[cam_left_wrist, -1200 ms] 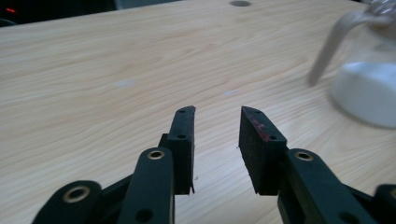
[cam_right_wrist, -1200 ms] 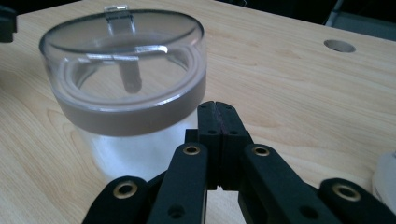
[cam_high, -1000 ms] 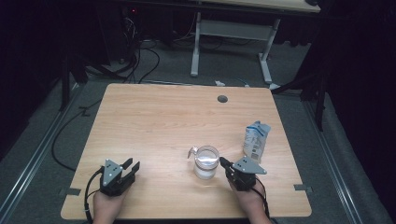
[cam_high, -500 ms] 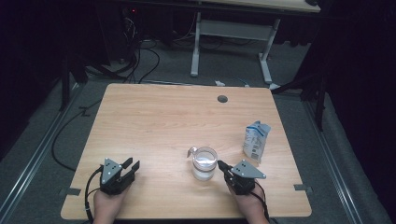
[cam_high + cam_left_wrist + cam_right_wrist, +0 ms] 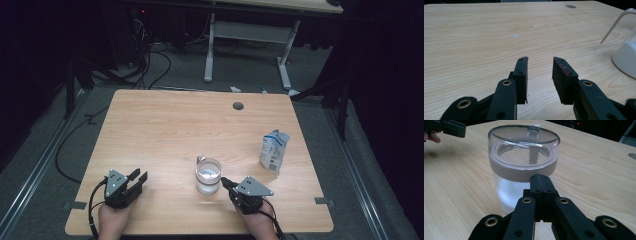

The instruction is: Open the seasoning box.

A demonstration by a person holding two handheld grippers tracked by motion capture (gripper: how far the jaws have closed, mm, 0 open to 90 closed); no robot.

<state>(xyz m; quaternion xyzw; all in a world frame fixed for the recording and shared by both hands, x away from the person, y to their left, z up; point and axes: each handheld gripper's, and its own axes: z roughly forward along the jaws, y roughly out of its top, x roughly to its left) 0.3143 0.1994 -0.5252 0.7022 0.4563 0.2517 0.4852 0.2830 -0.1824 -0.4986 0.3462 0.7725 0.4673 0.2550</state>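
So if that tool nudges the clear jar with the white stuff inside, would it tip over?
Probably not: the jar looks squat and wide, and the white filling sits low, so it should slide. Its smooth clear wall may be slippery and breakable.

We see a wooden table (image 5: pixel 165 130) under the lamp, pale grain running across it. Near its far edge sits a round cable hole (image 5: pixel 238 106), dark against the wood. Over by the right edge stands a small carton (image 5: pixel 274 151), white and blue, upright, its top pinched and leaning a little. Beyond the table we catch a second desk's white legs (image 5: pixel 210 50) on grey floor (image 5: pixel 180 70), and black cables (image 5: pixel 150 62) looping across that floor at left. Bits of tape (image 5: pixel 75 205) mark the floor by the near corners.
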